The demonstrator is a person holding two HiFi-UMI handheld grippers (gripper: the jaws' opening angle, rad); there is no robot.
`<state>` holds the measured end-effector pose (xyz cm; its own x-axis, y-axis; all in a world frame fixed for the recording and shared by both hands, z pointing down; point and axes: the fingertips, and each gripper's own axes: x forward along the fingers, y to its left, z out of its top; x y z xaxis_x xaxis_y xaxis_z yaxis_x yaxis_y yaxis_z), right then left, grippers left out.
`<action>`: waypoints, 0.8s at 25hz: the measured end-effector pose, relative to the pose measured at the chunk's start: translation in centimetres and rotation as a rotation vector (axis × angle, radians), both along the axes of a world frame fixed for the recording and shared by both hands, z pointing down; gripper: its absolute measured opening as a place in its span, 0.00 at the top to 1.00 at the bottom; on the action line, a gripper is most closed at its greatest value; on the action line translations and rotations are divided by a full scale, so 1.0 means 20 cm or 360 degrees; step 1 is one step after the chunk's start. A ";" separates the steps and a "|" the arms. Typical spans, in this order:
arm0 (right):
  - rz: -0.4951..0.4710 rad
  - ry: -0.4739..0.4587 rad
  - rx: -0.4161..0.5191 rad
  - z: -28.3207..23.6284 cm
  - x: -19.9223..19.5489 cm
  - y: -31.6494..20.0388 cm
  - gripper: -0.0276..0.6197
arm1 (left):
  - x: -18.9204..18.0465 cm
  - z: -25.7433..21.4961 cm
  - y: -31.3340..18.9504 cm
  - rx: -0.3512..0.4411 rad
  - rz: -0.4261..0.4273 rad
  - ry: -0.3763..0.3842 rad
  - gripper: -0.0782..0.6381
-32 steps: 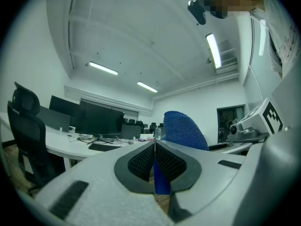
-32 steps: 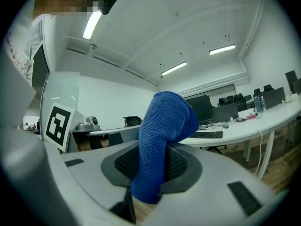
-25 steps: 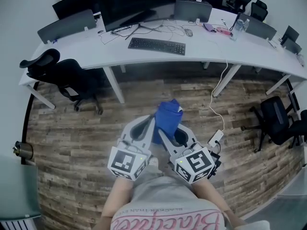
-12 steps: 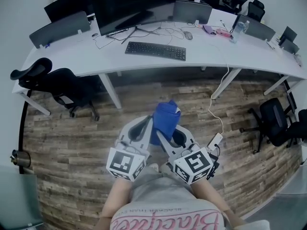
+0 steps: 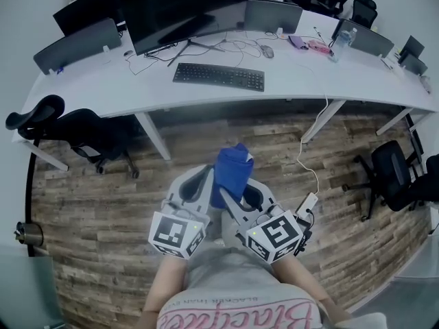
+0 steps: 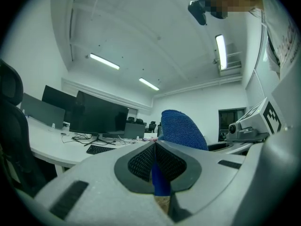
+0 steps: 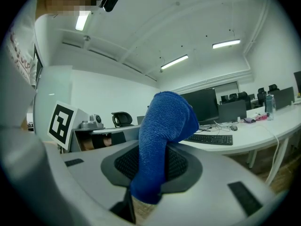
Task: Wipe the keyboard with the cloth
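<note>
- Head view: a blue cloth (image 5: pixel 232 169) is held low in front of the person, above a wood-plank floor (image 5: pixel 96 197) and well short of the desk.
- Both tools are seen converging on the cloth's lower part: the left gripper (image 5: pixel 208 181) from the left, the right gripper (image 5: pixel 233 196) from the right, their marker cubes nearest the body.
- A black keyboard (image 5: pixel 218 76) is seen flat on a long white desk (image 5: pixel 322 74), in front of a dark monitor (image 5: pixel 185 5) and well apart from the cloth.
- A mouse (image 5: pixel 266 51) is noted behind the keyboard; a black office chair (image 5: pixel 75 132) is parked at the desk's left end and another (image 5: pixel 391 173) at the right.
- A white cable (image 5: pixel 309 153) is seen hanging from the desk down to the floor.
- Left gripper view: the left gripper (image 6: pixel 155 147) is clenched, with a thin blue fold of the cloth (image 6: pixel 181 128) pinched between the meshed pads; the rest of the cloth is bunched above and to the right of the tips.
- The keyboard (image 6: pixel 100 149) and monitor (image 6: pixel 96 118) are seen far off at the left.
- Right gripper view: the right gripper (image 7: pixel 157 147) is clamped on the cloth (image 7: pixel 164 126), which is draped in a thick roll over the tips and down between the pads.
- The keyboard (image 7: pixel 209 139) is seen beyond on the desk (image 7: pixel 263 135), untouched.
</note>
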<state>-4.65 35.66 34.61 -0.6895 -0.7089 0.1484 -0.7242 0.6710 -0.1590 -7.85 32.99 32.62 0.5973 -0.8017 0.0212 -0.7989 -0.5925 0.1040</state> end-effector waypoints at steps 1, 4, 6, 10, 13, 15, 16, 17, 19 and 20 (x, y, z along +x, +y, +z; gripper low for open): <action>-0.0003 0.0002 0.0004 0.00 0.00 -0.04 0.80 | 0.00 0.00 -0.04 0.0000 -0.0005 0.0001 0.88; -0.0012 0.0001 0.0010 0.00 0.01 -0.16 0.80 | 0.01 0.00 -0.15 0.0008 -0.0019 -0.0004 0.88; -0.0016 -0.0002 0.0009 0.00 0.03 -0.24 0.80 | 0.03 0.00 -0.23 0.0013 -0.0024 -0.0012 0.88; -0.0037 0.0001 0.0014 0.00 0.04 -0.41 0.80 | 0.04 0.00 -0.40 0.0013 -0.0051 -0.0018 0.88; -0.0055 0.0006 0.0011 0.00 0.06 -0.54 0.80 | 0.05 0.00 -0.52 0.0014 -0.0069 -0.0022 0.88; -0.0070 0.0004 0.0010 0.00 0.06 -0.62 0.80 | 0.06 -0.01 -0.61 0.0013 -0.0084 -0.0022 0.88; -0.0078 0.0004 0.0009 0.00 0.07 -0.67 0.80 | 0.06 -0.01 -0.65 0.0012 -0.0093 -0.0023 0.88; -0.0085 0.0005 0.0008 -0.01 0.07 -0.71 0.80 | 0.07 -0.01 -0.69 0.0012 -0.0101 -0.0025 0.88; -0.0101 0.0005 0.0009 -0.01 0.08 -0.79 0.80 | 0.08 -0.02 -0.78 0.0012 -0.0118 -0.0031 0.88; -0.0108 0.0003 0.0010 -0.02 0.09 -0.84 0.80 | 0.08 -0.02 -0.82 0.0012 -0.0127 -0.0034 0.88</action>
<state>-2.84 18.95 34.30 -0.7357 -0.6615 0.1455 -0.6773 0.7196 -0.1533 -6.23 16.67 32.21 0.5312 -0.8468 0.0269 -0.8454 -0.5277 0.0821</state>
